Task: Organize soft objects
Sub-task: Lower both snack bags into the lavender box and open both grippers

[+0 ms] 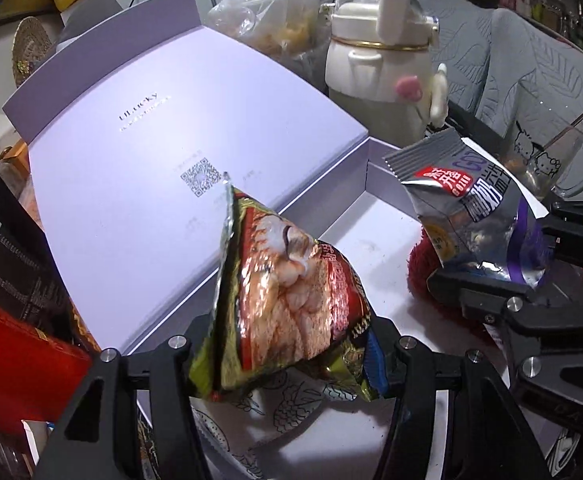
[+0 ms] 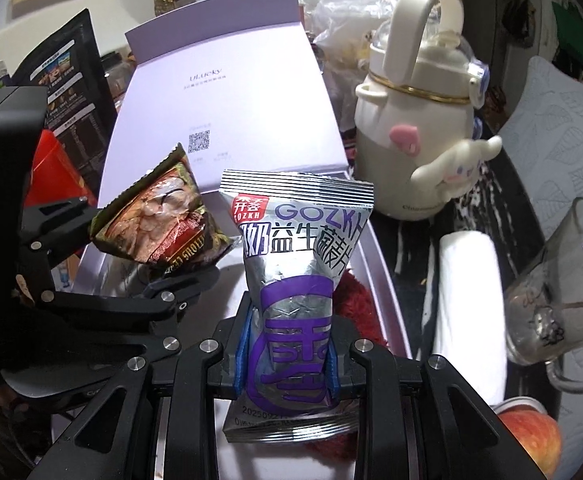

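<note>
Our left gripper [image 1: 291, 360] is clamped partway closed on a red-and-green snack packet [image 1: 287, 280], which juts up tilted from between the jaws above the open lavender box [image 1: 375, 168]. From the right wrist view we see that same packet [image 2: 159, 224] pinched at its lower end, hanging over the left edge of the box. Behind it, the box's raised lid [image 1: 163, 144] leans back, with a small logo and a QR code printed on its inner face.

Moving right, our right gripper [image 2: 287, 360] is squeezed nearly closed on a silver-and-purple sachet [image 2: 295, 264], which stands upright between the blue pads [image 2: 241, 356], its lower seal poking out below the jaws. In the left wrist view this sachet [image 1: 467, 216] sits over the right part of the box, just above a red fuzzy cloth [image 1: 423, 264] lying inside.

Further right, beside the box, we see a cream bottle [image 2: 411, 136] with a looped handle, then a white roll [image 2: 471, 304], a clear glass cup [image 2: 563, 280], and a red apple [image 2: 531, 440] at the lower edge.
</note>
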The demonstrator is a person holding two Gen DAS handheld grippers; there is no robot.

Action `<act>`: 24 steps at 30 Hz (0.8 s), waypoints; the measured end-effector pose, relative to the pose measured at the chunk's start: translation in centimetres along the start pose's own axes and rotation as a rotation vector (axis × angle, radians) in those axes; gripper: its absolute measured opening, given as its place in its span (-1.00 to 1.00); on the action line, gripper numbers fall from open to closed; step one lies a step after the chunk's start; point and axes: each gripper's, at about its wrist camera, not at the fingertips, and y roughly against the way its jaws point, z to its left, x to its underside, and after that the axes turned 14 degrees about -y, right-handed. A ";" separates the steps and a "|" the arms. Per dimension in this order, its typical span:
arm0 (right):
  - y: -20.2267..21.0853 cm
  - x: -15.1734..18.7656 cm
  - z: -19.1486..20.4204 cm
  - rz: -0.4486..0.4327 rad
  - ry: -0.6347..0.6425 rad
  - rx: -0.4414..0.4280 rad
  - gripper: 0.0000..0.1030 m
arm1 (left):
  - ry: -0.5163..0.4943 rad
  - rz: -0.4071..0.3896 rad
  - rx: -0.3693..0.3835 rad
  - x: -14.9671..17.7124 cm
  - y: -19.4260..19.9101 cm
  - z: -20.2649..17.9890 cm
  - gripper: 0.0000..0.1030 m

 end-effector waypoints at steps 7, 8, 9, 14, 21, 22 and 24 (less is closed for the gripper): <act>0.1 -0.2 -0.2 0.002 -0.010 -0.002 -0.41 | 0.017 0.027 0.012 -0.4 -0.4 0.2 0.28; 0.3 -0.2 0.0 -0.002 -0.008 0.005 -0.40 | 0.028 0.031 0.012 -0.3 -0.5 0.3 0.28; 0.4 -0.2 0.0 -0.003 -0.008 0.009 -0.40 | 0.031 0.032 0.012 -0.3 -0.5 0.3 0.28; 1.8 -0.2 0.2 -0.041 -0.005 0.006 -0.40 | 0.066 -0.019 0.028 -0.4 0.3 0.7 0.28; 2.5 -1.0 0.2 -0.076 -0.016 -0.013 -0.40 | 0.082 -0.114 -0.050 0.0 3.2 1.3 0.29; 2.4 -1.0 0.3 -0.078 -0.018 -0.007 -0.40 | 0.087 -0.123 -0.057 0.3 3.8 1.5 0.30; 2.9 -0.9 0.4 -0.118 -0.010 0.008 -0.41 | 0.102 -0.143 -0.070 0.7 4.9 1.8 0.42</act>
